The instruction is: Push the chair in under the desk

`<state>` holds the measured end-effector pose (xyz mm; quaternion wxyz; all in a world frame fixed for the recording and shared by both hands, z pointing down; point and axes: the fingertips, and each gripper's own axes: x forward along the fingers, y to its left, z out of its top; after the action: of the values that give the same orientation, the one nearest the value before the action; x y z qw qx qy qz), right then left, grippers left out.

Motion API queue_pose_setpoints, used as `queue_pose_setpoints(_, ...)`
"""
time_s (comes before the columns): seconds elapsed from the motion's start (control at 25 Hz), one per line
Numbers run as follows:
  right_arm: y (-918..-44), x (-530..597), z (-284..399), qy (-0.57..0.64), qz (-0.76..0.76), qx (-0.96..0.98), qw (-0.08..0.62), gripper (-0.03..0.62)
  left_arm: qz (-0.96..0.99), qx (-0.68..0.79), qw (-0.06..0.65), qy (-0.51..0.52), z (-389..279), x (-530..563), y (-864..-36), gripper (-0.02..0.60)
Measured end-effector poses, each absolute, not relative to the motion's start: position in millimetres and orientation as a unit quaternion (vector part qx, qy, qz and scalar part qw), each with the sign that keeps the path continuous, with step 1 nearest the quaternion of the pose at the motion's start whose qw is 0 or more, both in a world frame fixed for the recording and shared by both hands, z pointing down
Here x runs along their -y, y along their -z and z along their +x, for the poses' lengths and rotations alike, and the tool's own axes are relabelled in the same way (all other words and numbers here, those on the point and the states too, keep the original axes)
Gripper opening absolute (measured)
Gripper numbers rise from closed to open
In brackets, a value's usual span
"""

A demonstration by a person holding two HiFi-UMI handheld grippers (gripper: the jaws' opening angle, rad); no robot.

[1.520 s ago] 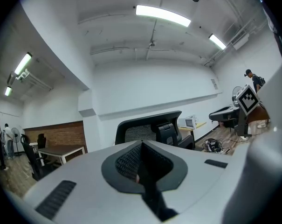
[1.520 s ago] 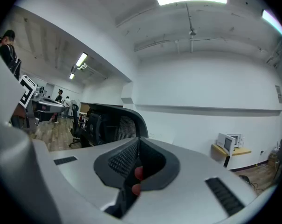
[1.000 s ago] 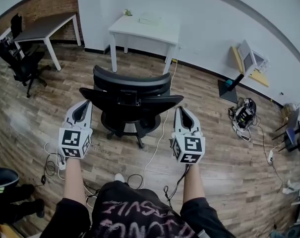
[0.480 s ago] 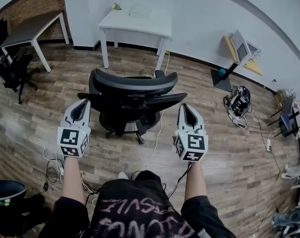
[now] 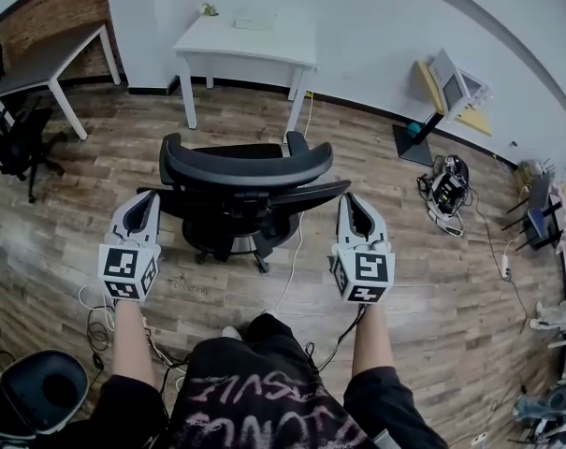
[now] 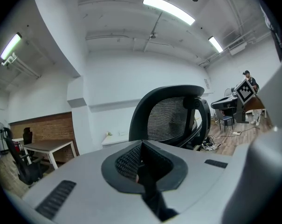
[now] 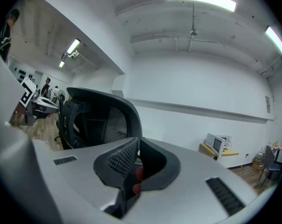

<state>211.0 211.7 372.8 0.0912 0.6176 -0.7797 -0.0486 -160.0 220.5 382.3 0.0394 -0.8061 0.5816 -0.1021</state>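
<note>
A black mesh office chair (image 5: 240,190) stands on the wood floor with its back toward me. The white desk (image 5: 250,40) is beyond it against the wall, with floor showing between the two. My left gripper (image 5: 146,200) is shut and empty, its tips at the chair's left armrest. My right gripper (image 5: 351,204) is also shut and empty, its tips by the right armrest's end. Whether either one touches the chair I cannot tell. The left gripper view shows the backrest (image 6: 175,115) just past the closed left gripper (image 6: 141,161). In the right gripper view the backrest (image 7: 101,120) is left of the right gripper (image 7: 136,164).
A grey desk (image 5: 49,59) and a second black chair (image 5: 16,138) are at the left. Cables (image 5: 292,265) trail over the floor beside the chair base. A dark round bin (image 5: 39,400) sits at my lower left. A yellow stand (image 5: 451,82) and floor clutter (image 5: 442,190) are at the right.
The view has shifted: the bin has slid down to the lower left and the desk sits further left. The chair stays between my two grippers, which remain shut.
</note>
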Motion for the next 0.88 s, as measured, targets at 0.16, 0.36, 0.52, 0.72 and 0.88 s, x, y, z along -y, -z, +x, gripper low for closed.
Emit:
queue_pose_setpoints(0.16,-382,-194,215,0.046,0.603,0.791,0.097,0.029,-0.799,-0.588,0.037,0.118,-160,-212,-390,0.015)
queue_pose_setpoints(0.36,-389,-171,221,0.052,0.575,0.809,0.110,0.029,-0.792,-0.590,0.044,0.150,-152,-201,-395,0.016)
queue_pose_setpoints(0.52,-391,-161,226,0.059,0.552,0.824,0.114,0.029,-0.785,-0.590,0.062,0.181,-145,-202,-398,0.017)
queue_pose_setpoints(0.72,-392,-156,228,0.068,0.518,0.845,0.115,0.029,-0.775,-0.595,0.074,0.199,-137,-203,-398,0.017)
queue_pose_setpoints(0.88,-393,-156,227,0.079,0.487,0.861,0.124,0.031,-0.770,-0.590,0.095,0.223,-132,-207,-395,0.017)
